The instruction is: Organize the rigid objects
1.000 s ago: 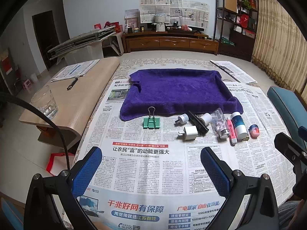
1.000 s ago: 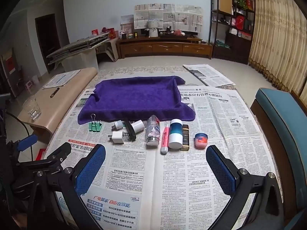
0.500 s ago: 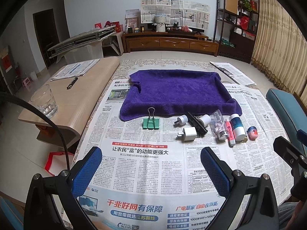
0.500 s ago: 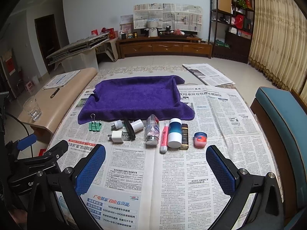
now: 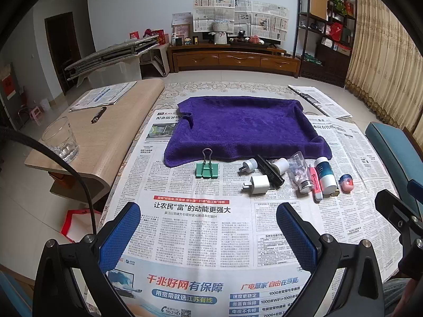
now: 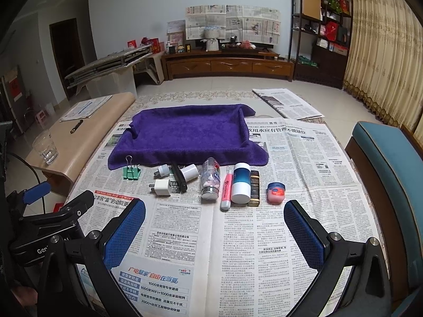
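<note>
A row of small objects lies on newspaper in front of a purple towel-lined tray: a green binder clip, a white charger, a black stick, a clear pill bottle, a pink tube, a blue-white bottle, and a pink jar. My left gripper and right gripper are both open and empty, short of the row.
A low wooden bench at the left holds a glass, a pen and papers. A teal chair stands at the right. Newspaper covers the table. The left gripper's body shows low left in the right wrist view.
Both grippers have drifted slightly; the view has barely shifted. No object has moved.
</note>
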### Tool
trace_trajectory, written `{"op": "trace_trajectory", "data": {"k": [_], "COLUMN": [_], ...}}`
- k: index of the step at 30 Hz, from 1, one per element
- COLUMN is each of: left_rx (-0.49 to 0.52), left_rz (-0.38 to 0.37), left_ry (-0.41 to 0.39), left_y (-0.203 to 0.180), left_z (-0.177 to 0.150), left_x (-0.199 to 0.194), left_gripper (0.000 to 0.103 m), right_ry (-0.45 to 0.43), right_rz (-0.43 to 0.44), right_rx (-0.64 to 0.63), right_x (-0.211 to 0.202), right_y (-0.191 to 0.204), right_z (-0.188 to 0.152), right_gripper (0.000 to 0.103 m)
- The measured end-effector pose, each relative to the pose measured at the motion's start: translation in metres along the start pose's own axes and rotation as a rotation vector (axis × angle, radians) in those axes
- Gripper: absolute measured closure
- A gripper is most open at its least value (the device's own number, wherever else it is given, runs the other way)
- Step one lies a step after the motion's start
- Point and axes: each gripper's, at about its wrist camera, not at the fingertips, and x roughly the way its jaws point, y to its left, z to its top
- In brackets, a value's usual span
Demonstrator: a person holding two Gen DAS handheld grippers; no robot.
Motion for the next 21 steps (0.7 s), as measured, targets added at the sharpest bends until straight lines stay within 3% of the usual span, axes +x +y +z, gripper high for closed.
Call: {"op": "trace_trajectory", "data": {"k": [21], "left_rx": [-0.003], "left_rz": [-0.006], "left_ry": [-0.001], "left_y": [-0.0008], "left_z": [0.0003], "left_x": [-0.0017], "left_gripper": [0.0], "right_ry": [0.001], "right_rz": [-0.001], "right_rx": [-0.001], "right_x": [-0.0004], "right_y": [-0.0003], "right_z": [-0.001], "right_gripper": [0.0]}}
